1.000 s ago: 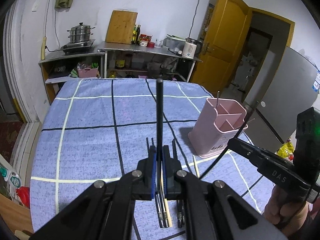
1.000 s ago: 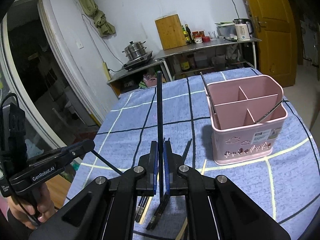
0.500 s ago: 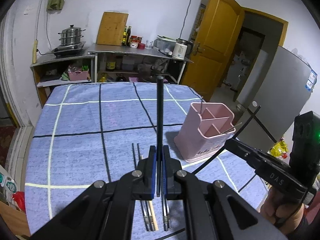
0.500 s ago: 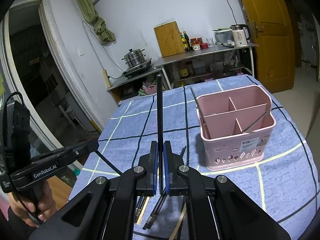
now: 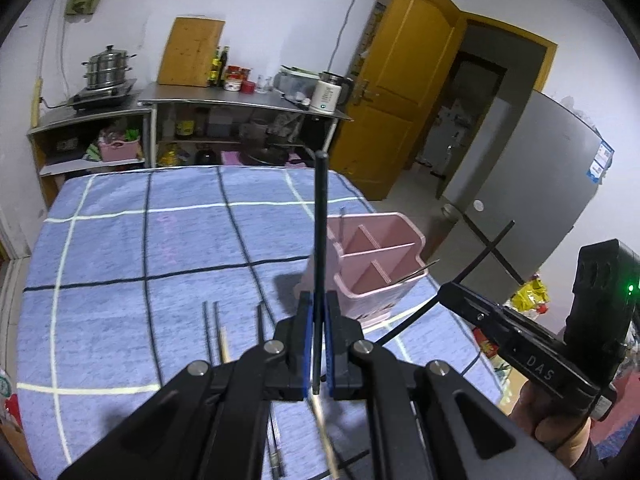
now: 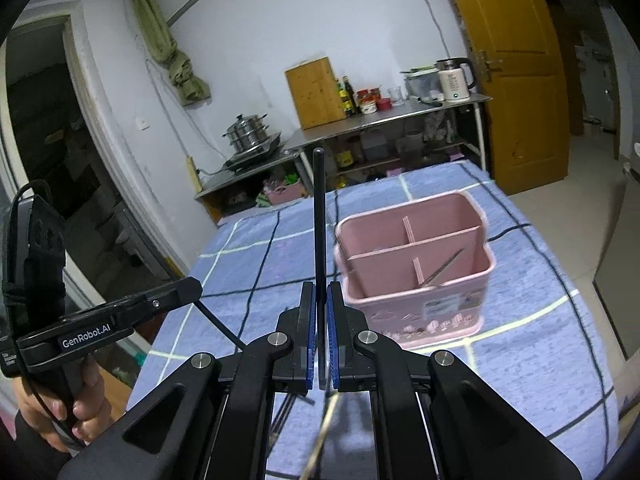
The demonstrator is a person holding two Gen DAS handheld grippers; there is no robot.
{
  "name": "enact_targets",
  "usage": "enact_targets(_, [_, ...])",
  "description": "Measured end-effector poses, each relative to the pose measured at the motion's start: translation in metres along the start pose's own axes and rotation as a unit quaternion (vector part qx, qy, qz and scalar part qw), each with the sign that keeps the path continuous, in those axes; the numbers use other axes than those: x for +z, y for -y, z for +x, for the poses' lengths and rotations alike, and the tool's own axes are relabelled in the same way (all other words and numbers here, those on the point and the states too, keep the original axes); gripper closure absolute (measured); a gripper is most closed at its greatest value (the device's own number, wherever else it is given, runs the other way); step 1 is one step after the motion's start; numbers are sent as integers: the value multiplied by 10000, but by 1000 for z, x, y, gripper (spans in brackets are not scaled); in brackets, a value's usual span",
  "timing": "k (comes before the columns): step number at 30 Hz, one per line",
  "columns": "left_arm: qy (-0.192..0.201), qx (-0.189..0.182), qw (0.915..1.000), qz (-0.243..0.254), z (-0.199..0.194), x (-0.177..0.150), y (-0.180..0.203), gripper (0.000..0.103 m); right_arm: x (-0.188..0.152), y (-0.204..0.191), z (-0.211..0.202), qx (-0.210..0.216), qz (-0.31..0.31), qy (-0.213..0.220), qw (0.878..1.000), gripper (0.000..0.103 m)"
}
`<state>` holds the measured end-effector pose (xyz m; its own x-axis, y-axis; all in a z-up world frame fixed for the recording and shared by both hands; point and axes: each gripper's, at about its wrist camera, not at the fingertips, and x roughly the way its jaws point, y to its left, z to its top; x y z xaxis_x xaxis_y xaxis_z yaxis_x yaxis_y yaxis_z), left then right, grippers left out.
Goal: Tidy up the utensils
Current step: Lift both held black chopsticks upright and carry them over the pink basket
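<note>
My left gripper (image 5: pixel 317 312) is shut on a black chopstick (image 5: pixel 320 232) that points forward over the table. My right gripper (image 6: pixel 319 300) is shut on another black chopstick (image 6: pixel 318 220). A pink divided utensil holder (image 5: pixel 376 268) stands on the blue checked tablecloth (image 5: pixel 140 248), just right of the left gripper's tip; in the right wrist view the holder (image 6: pixel 416 276) is ahead and to the right, with thin metal utensils (image 6: pixel 444 266) in it. Several loose chopsticks (image 5: pixel 216 328) lie on the cloth below both grippers. The right gripper (image 5: pixel 520 352) shows in the left view.
The table's right edge (image 5: pixel 440 288) drops off beside the holder. Behind the table stand metal shelves with a steamer pot (image 5: pixel 106 70), a cutting board (image 5: pixel 192 50) and a kettle (image 5: pixel 328 94). A yellow door (image 5: pixel 400 100) and a grey fridge (image 5: pixel 540 184) are to the right.
Both grippers have risen from the table with their chopsticks and moved toward the pink holder, which now sits closer to both tips. The loose chopsticks stay on the cloth.
</note>
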<state>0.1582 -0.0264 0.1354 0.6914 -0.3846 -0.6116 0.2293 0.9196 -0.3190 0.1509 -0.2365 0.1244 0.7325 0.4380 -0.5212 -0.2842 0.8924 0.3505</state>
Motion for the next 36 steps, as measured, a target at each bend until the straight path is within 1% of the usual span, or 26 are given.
enact_targets(5, [68, -199, 9998, 59, 7, 23, 18, 97, 23, 17, -18, -74, 108, 259, 9996, 98])
enact_targets(10, [238, -363, 9990, 84, 8, 50, 33, 97, 50, 28, -33, -160, 134, 553, 9983, 98])
enact_targets(14, [369, -404, 9984, 103, 7, 67, 39, 97, 71, 35, -43, -204, 168, 806, 9964, 98])
enact_targets(18, [455, -387, 9981, 145, 14, 82, 44, 97, 85, 42, -43, -251, 205, 941, 9950, 98])
enact_targets(22, [446, -346, 9983, 160, 29, 89, 47, 97, 91, 47, -33, -263, 233, 941, 9949, 98])
enact_targets(26, [332, -328, 9988, 140, 48, 88, 44, 97, 89, 52, -16, -270, 285, 855, 9956, 98])
enact_targets(36, [48, -251, 9996, 70, 97, 76, 32, 97, 74, 70, 28, -313, 371, 562, 9972, 98])
